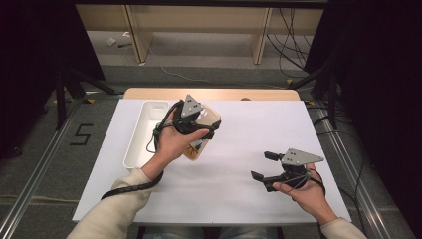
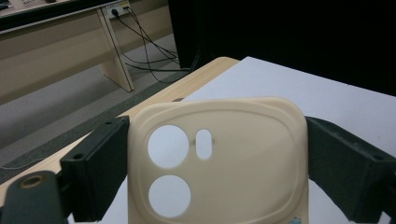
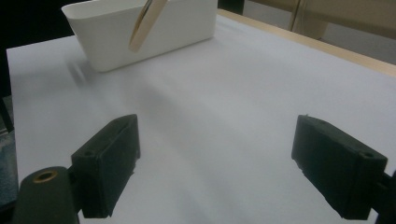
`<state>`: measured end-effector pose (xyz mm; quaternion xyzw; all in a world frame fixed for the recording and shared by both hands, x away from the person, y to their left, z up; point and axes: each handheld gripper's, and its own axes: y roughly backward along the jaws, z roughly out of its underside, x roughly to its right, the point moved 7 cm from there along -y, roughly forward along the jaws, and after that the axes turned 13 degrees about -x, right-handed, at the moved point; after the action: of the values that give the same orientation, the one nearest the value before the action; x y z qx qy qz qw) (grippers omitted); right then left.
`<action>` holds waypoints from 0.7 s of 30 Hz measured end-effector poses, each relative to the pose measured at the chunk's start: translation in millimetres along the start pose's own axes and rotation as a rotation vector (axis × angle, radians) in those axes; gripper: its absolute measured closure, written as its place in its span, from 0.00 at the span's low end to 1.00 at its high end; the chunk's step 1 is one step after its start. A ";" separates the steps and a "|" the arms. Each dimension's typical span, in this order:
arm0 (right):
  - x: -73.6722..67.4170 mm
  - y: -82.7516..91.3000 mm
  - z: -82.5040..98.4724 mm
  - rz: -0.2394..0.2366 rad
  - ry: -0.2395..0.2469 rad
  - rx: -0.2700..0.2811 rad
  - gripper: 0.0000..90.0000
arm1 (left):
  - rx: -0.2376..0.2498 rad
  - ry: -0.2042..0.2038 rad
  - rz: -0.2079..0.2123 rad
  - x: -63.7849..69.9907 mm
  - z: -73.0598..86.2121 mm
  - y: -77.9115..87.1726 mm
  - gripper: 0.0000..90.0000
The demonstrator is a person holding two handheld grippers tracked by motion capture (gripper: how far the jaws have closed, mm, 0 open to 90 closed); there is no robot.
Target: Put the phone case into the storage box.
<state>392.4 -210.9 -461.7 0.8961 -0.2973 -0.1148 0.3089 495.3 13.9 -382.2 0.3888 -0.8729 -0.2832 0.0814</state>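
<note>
A cream phone case with two round camera holes and a small slot sits clamped between the black jaws of my left gripper. In the high view the left gripper holds the phone case above the table, just right of a white bin. The case's edge hangs in front of the bin in the right gripper view. My right gripper rests low at the table's right front, jaws wide apart with nothing between them.
A white sheet covers the table, with a wooden strip along the far edge. Beyond it stand wooden bench legs and loose cables on the floor. Dark curtains flank both sides.
</note>
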 end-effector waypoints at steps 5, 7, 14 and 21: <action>-0.3 -0.1 0.2 -0.002 -0.001 -0.002 0.18 | 0.009 0.008 -0.007 -2.9 -1.9 2.5 0.12; -0.3 0.0 0.1 -0.001 -0.001 -0.001 0.18 | 0.011 0.008 -0.012 -4.4 -2.5 3.7 0.12; -0.5 -0.1 -0.1 -0.001 0.000 -0.002 0.18 | 0.026 0.019 -0.022 -9.5 -6.1 9.6 0.12; -1.1 -1.2 0.2 -0.003 0.000 -0.005 0.18 | 0.039 0.038 -0.033 -16.2 -8.2 14.4 0.12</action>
<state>392.1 -209.6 -462.5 0.8958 -0.2958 -0.1158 0.3109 500.2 29.9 -366.1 0.4100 -0.8701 -0.2599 0.0855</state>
